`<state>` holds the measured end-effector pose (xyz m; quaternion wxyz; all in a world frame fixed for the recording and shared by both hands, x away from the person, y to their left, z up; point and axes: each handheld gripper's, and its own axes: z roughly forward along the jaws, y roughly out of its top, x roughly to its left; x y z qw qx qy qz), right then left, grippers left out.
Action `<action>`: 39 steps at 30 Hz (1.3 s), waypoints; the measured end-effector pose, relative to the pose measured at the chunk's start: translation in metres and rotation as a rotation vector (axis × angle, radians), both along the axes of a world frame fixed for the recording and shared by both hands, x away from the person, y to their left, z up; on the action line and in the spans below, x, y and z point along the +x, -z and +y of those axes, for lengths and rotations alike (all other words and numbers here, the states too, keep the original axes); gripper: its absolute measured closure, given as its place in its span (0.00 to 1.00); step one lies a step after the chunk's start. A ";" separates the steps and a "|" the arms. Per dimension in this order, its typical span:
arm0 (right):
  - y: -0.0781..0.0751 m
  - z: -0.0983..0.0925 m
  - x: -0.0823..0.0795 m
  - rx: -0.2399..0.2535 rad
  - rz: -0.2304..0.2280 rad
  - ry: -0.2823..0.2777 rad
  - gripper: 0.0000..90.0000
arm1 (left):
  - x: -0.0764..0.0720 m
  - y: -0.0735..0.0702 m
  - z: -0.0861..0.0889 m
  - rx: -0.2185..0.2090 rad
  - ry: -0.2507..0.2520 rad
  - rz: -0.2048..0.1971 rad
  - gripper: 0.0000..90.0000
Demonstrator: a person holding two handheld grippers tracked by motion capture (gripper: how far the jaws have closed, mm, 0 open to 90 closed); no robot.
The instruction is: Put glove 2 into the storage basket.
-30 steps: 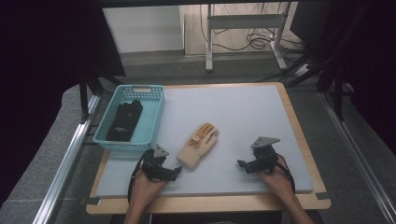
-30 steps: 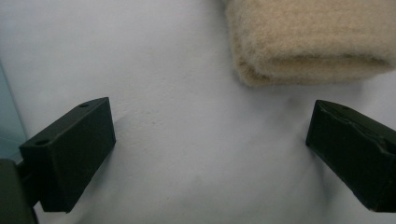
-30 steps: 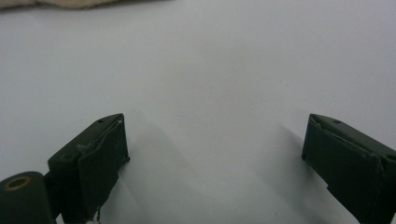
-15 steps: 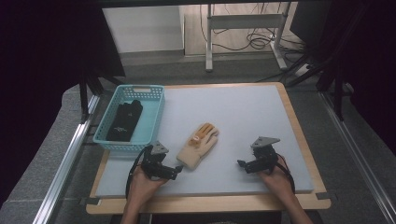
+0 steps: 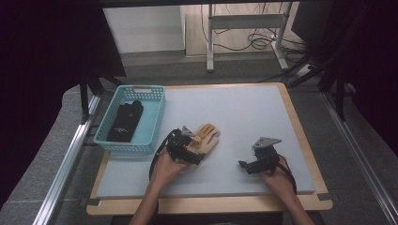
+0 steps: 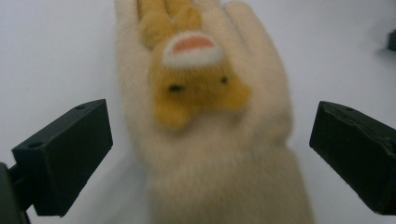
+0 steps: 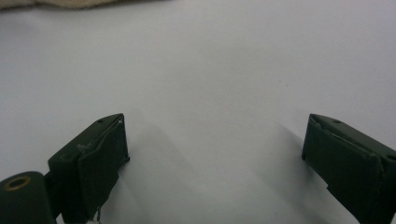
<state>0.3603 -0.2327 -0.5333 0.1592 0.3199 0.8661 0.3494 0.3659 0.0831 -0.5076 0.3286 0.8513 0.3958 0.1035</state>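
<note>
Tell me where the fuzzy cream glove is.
In the high view, the fuzzy cream glove lies mid-table, right of the turquoise plastic basket, its cuff between the open left gripper jaws.

No readable text, labels, brands, numbers or signs anywhere in these views.

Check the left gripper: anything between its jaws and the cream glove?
Nothing visible. The left gripper is open, its jaws on either side of the cream glove at the cuff end, with bare mat in the gaps.
</note>
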 end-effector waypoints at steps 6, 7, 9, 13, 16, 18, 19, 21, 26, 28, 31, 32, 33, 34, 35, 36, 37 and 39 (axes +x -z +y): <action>0.000 0.000 0.000 0.001 0.001 0.000 0.08 | 0.018 0.010 -0.011 0.010 -0.006 0.052 0.01; 0.000 0.000 0.000 0.001 0.001 0.000 0.08 | 0.019 0.012 -0.013 0.018 -0.004 0.059 0.01; 0.000 0.000 0.000 0.001 0.001 0.000 0.07 | 0.022 0.015 -0.017 0.040 -0.001 0.064 0.01; 0.000 0.000 0.000 0.001 0.001 0.000 0.08 | 0.022 0.021 -0.024 0.074 0.015 0.064 0.02; 0.000 0.000 0.000 0.001 0.001 0.001 0.08 | 0.018 0.021 -0.027 0.102 0.026 0.042 0.06; 0.000 0.000 0.000 0.001 0.001 0.001 0.08 | 0.016 0.018 -0.027 0.099 0.034 0.040 0.15; 0.000 0.000 0.000 0.001 0.001 0.000 0.08 | 0.015 0.017 -0.027 0.100 0.037 0.040 0.21; 0.000 0.000 0.000 0.000 0.001 0.000 0.08 | 0.014 0.016 -0.027 0.103 0.040 0.042 0.29; 0.000 0.000 0.000 0.001 0.001 0.001 0.08 | 0.012 0.012 -0.030 0.112 0.046 0.046 0.48; 0.000 0.000 0.000 0.000 0.001 0.001 0.08 | 0.012 0.011 -0.031 0.116 0.042 0.050 0.52; 0.000 0.000 0.000 0.000 0.001 0.001 0.08 | 0.012 0.010 -0.031 0.118 0.040 0.057 0.57; 0.000 0.000 0.000 0.000 0.002 0.001 0.08 | 0.012 0.009 -0.031 0.113 0.039 0.059 0.57; 0.000 0.000 0.000 0.000 0.002 0.001 0.08 | 0.013 0.009 -0.030 0.107 0.040 0.064 0.58; 0.000 0.000 0.000 0.001 0.002 0.001 0.08 | 0.014 0.009 -0.029 0.096 0.038 0.069 0.58; 0.000 0.000 0.000 0.000 0.002 0.001 0.08 | 0.015 0.008 -0.028 0.088 0.033 0.069 0.58; 0.000 0.000 0.000 0.001 0.001 0.001 0.08 | 0.016 0.007 -0.026 0.082 0.028 0.069 0.58; 0.000 0.000 0.000 0.001 0.001 0.000 0.08 | 0.017 0.006 -0.025 0.078 0.021 0.066 0.58; 0.000 0.000 0.000 0.001 0.001 0.001 0.08 | 0.019 0.003 -0.022 0.072 0.013 0.064 0.58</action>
